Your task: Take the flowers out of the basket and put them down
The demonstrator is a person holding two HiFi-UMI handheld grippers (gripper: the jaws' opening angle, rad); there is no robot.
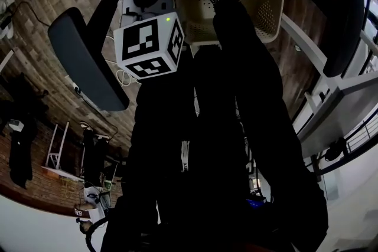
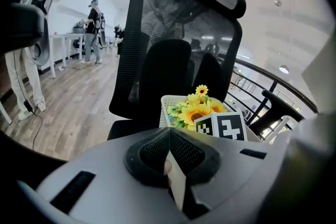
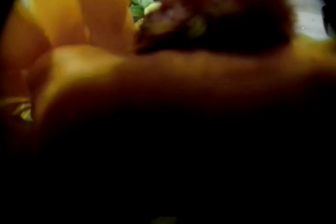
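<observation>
- Underneath everything, a wood-plank floor (image 2: 68, 102) runs back to the far wall, where a person (image 2: 94, 29) stands by a white table.
- A black mesh office chair (image 2: 178, 34) with a headrest faces the left gripper view and takes up most of the middle of that view.
- On the chair's seat stands a cream perforated basket (image 2: 166, 106). It is upright, with its rim towards the grippers.
- The flowers (image 2: 198, 110), yellow sunflowers with green leaves, are in the basket, and their heads rise above the rim.
- The right gripper (image 2: 222, 127) is at the basket, its marker cube just in front of the blooms. In the head view it reaches further forward than the other gripper, over the basket's open top.
- The right gripper view is filled with blurred yellow petals and a dark brown flower centre close to the lens, and it is black below. The jaws do not show, so I cannot tell whether they grip anything.
- The left gripper (image 2: 169, 136) is held short of the basket, well apart from the flowers. Its dark pads meet at the tips, so it is closed. A pale sliver shows behind the tips, but what it is cannot be made out.
</observation>
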